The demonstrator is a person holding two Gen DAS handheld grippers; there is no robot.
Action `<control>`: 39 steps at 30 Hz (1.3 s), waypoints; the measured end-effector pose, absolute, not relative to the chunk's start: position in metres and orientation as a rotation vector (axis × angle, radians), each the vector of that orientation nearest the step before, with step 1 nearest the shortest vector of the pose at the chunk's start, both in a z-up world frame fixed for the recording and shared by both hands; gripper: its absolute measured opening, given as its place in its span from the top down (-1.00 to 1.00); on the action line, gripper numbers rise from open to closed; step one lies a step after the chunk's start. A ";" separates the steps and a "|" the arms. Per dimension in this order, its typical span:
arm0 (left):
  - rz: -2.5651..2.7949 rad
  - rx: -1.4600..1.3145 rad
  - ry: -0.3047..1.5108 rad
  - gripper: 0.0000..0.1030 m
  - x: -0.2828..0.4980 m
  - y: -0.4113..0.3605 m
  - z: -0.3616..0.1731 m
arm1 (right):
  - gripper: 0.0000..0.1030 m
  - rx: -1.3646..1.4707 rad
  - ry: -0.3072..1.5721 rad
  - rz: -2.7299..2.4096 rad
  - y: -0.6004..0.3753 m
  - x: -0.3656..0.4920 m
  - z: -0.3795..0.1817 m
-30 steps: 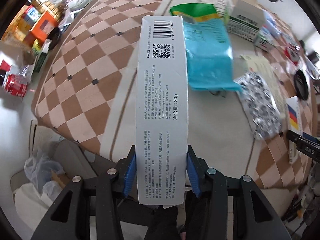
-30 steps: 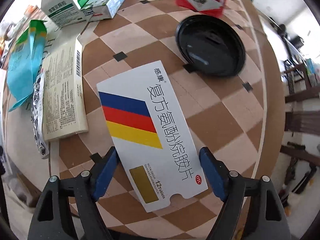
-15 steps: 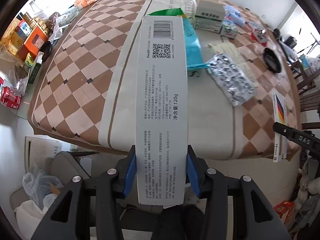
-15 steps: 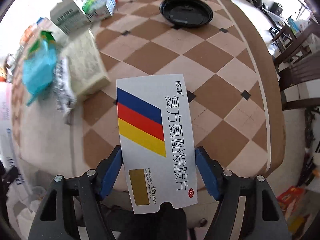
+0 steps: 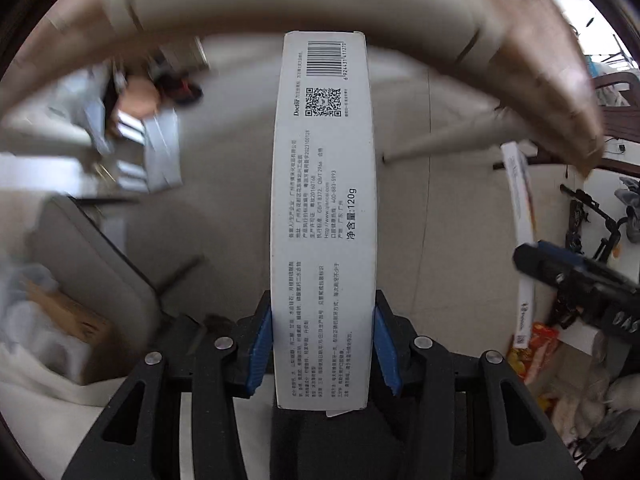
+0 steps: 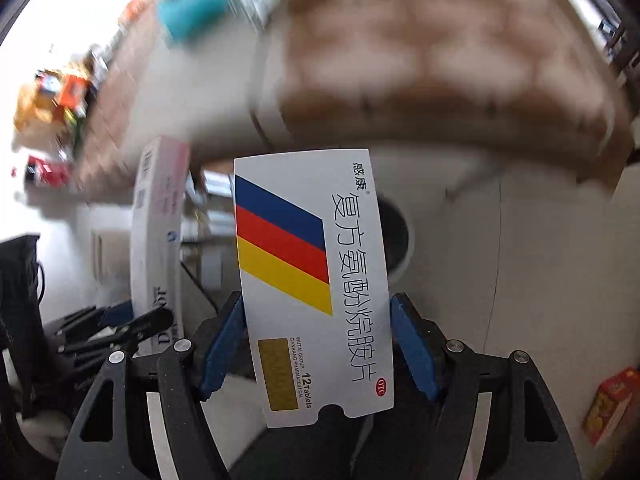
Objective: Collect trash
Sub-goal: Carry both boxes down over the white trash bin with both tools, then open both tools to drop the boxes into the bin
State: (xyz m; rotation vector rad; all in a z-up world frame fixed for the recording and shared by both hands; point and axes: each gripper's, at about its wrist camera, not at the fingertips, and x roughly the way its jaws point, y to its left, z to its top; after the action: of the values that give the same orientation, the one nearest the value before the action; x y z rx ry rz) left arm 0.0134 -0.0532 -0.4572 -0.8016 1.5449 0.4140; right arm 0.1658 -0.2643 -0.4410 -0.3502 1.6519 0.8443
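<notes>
White toothpaste carton (image 5: 323,216), printed with barcode, QR code and a weight marking, pinched at its lower end between the blue pads (image 5: 259,344) of the left gripper (image 5: 322,340); long axis running away from the camera, above pale floor. Checkered tablecloth edge (image 5: 520,60) blurred across the top of the left view. White medicine box (image 6: 314,280) with blue, red and yellow stripes, marked "12 Tablets", clamped between the blue pads (image 6: 414,354) of the right gripper (image 6: 316,352); both pads pressing on its side edges, jaws having just narrowed onto it. Same box seen edge-on at right in the left view (image 5: 520,224), beside the black right gripper body. Toothpaste carton visible at left in the right view (image 6: 158,240). Dark round opening (image 6: 398,236) partly hidden behind the medicine box; identity unclear. Grey bin (image 5: 92,256) with pale bags at lower left, blurred.
</notes>
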 end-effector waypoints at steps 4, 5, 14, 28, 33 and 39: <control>0.336 -0.934 1.597 0.18 0.026 -0.051 -0.548 | -0.45 -0.436 1.727 0.779 -0.280 0.158 -0.525; 0.331 -0.962 1.604 0.18 0.031 -0.048 -0.572 | -0.45 -0.442 1.750 0.768 -0.285 0.158 -0.545; 0.238 -1.093 1.742 -0.13 0.078 -0.028 -0.743 | -0.45 -0.448 1.889 0.664 -0.298 0.171 -0.702; 0.395 -0.795 1.810 -0.87 0.090 -0.021 -0.755 | -0.88 -0.392 2.024 0.600 -0.223 0.210 -0.827; 0.478 -0.708 1.782 -0.87 0.080 -0.021 -0.735 | -0.97 -0.426 1.961 0.560 -0.210 0.209 -0.823; 0.573 -0.668 1.752 -0.87 0.071 -0.023 -0.701 | -0.98 -0.554 1.776 0.532 -0.205 0.204 -0.781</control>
State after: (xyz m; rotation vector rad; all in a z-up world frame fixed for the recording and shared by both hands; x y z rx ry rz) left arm 0.0712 -0.0234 -0.7013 -0.6682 1.7523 0.5728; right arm 0.2038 -0.2050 -0.7805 -0.5543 1.7759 0.5324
